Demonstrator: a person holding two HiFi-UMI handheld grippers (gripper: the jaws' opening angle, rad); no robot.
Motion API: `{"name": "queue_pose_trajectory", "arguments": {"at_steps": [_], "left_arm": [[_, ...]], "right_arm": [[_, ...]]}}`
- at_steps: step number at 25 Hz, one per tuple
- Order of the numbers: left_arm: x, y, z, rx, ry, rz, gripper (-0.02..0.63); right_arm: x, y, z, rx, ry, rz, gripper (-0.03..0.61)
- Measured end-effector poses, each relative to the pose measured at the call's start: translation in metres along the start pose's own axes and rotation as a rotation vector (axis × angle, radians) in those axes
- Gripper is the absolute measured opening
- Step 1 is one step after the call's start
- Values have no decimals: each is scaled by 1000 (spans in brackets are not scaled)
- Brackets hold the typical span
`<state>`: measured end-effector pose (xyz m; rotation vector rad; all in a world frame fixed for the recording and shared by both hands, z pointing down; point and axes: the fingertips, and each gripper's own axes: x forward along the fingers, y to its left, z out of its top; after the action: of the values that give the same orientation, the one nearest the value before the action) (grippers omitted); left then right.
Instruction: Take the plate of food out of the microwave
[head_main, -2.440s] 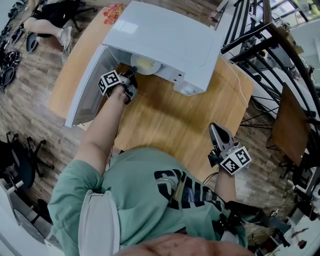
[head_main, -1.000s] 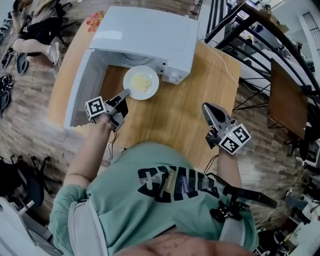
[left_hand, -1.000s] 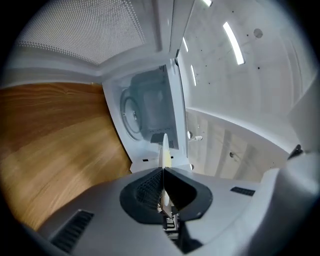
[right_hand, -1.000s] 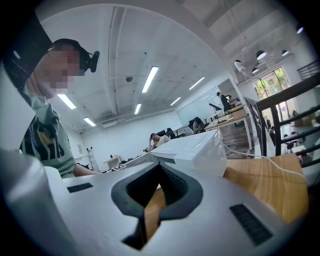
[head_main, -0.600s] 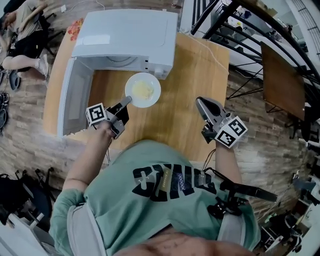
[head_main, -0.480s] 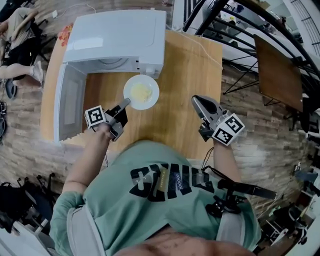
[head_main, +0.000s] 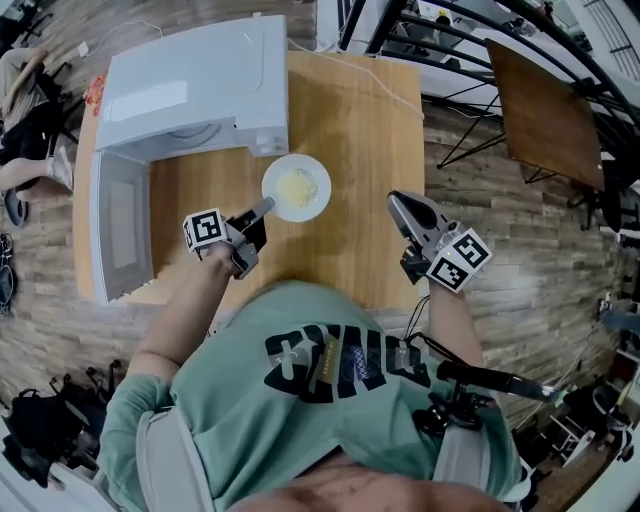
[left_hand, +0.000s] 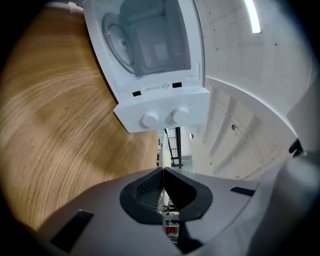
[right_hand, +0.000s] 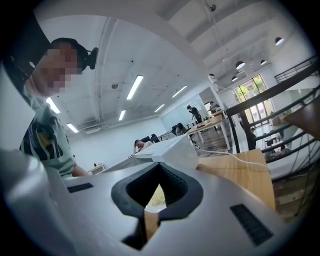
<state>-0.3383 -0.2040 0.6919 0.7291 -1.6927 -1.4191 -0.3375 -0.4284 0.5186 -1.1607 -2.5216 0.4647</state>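
A white plate (head_main: 296, 187) with yellow food sits out in front of the white microwave (head_main: 190, 90), over the wooden table (head_main: 350, 120). My left gripper (head_main: 264, 206) is shut on the plate's near-left rim. In the left gripper view the rim (left_hand: 161, 150) shows edge-on between the closed jaws of the left gripper (left_hand: 163, 170), and the microwave's empty cavity (left_hand: 150, 45) lies beyond. My right gripper (head_main: 397, 203) hovers near the table's right edge, shut and holding nothing. The right gripper (right_hand: 159, 165) points toward the microwave (right_hand: 172, 150).
The microwave door (head_main: 120, 235) hangs open at the left, along the table's edge. A white cable (head_main: 350, 70) runs across the table behind the microwave. Dark metal railings (head_main: 450, 60) and a brown board (head_main: 545, 110) stand to the right. A seated person (head_main: 30, 130) is at far left.
The plate has come out of the microwave cavity in my left gripper and moved right and toward me, to the spot in front of the control panel. My right gripper shifted slightly.
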Motion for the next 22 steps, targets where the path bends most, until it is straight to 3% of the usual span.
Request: {"name": "queue_pose_trajectory", "arguments": {"at_steps": [8,22], "left_arm": [[51,18,-27,20,97,45,11],[104,53,-50,40,175,109,11]], "right_arm": [[-44,-28,-6,31,-18,-77,6],[-89,-57,-22,73,-23,-151,6]]}}
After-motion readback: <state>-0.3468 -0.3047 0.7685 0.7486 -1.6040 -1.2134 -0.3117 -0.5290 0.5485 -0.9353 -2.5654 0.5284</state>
